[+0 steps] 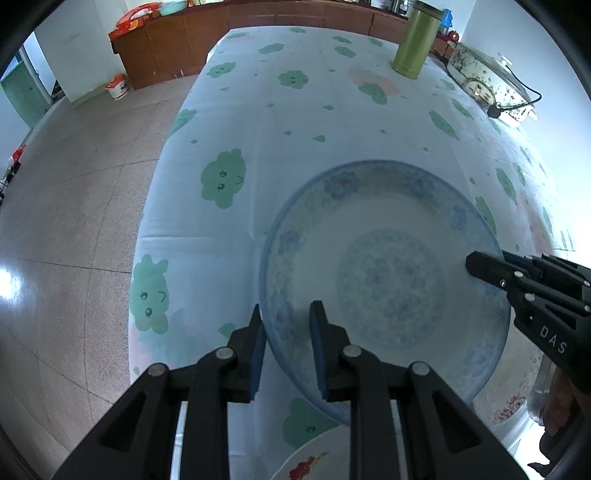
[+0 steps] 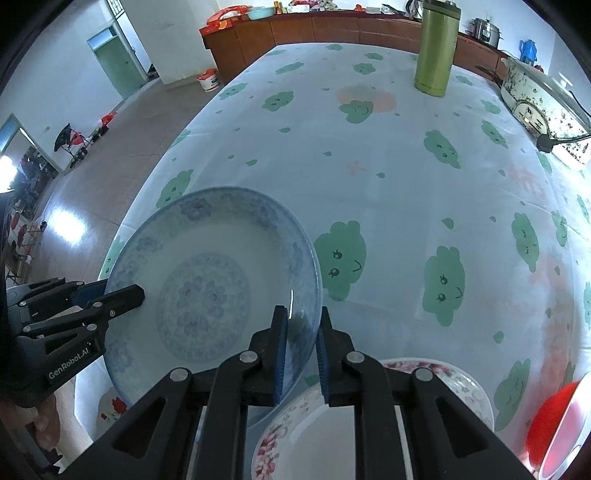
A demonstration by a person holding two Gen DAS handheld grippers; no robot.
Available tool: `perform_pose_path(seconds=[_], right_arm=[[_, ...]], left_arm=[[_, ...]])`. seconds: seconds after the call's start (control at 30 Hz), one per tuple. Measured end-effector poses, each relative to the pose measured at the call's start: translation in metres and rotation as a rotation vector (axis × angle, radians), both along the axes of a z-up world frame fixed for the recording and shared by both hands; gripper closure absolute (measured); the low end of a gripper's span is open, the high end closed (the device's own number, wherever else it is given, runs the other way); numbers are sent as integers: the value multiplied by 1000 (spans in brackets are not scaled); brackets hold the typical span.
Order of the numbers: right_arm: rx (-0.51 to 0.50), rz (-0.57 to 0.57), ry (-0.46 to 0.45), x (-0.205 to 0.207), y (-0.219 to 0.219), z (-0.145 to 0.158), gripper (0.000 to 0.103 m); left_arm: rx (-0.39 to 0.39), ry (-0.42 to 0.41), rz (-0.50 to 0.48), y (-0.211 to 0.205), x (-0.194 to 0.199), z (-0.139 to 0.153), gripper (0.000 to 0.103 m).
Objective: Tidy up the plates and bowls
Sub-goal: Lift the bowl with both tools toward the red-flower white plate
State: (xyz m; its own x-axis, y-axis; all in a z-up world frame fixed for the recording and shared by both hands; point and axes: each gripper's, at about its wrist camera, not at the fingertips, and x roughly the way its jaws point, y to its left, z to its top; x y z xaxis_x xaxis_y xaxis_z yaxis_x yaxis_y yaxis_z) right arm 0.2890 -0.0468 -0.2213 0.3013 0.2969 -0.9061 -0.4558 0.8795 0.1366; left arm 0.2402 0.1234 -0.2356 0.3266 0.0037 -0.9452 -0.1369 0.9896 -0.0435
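The left hand-held gripper (image 1: 286, 325) and the right hand-held gripper (image 2: 301, 332) each pinched opposite rims of a wide blue-patterned porcelain bowl (image 1: 384, 280), held above a table (image 1: 332, 122) under a pale cloth printed with green clouds. A tall green metal flask (image 1: 415, 44) stood at the far end; beyond, grey floor tiles (image 1: 81, 192) and brown wooden cabinets (image 1: 207, 33)

Cloud-print tablecloth (image 2: 388, 192) covers the table, bearing a green flask (image 2: 436, 48) and floral plate (image 2: 461, 384)
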Motion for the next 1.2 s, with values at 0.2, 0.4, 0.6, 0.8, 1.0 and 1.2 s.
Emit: perform_pose_path(seconds=[0.2,0.4,0.6,0.8,1.0,1.2], right_arm=[[4,4,-10,-8,-2,5,87],[8,8,-17,-16,-5,8,87],[11,15,-23,-24,-5,10,87],[16,21,-31,-34,-6,14,87],[16,24,-38,-41,-8,16,87],[19,26,-43,-48,-10,18,87]], left_arm=[[2,-7,4,-2,-8,5,82],[5,-13,8,-4,-18,9,82],[7,-16,16,-5,-27,12,82],[12,-21,19,-6,-36,15,82],[12,-26,21,-8,-42,17,82],[15,-29,23,-10,-50,20,82]])
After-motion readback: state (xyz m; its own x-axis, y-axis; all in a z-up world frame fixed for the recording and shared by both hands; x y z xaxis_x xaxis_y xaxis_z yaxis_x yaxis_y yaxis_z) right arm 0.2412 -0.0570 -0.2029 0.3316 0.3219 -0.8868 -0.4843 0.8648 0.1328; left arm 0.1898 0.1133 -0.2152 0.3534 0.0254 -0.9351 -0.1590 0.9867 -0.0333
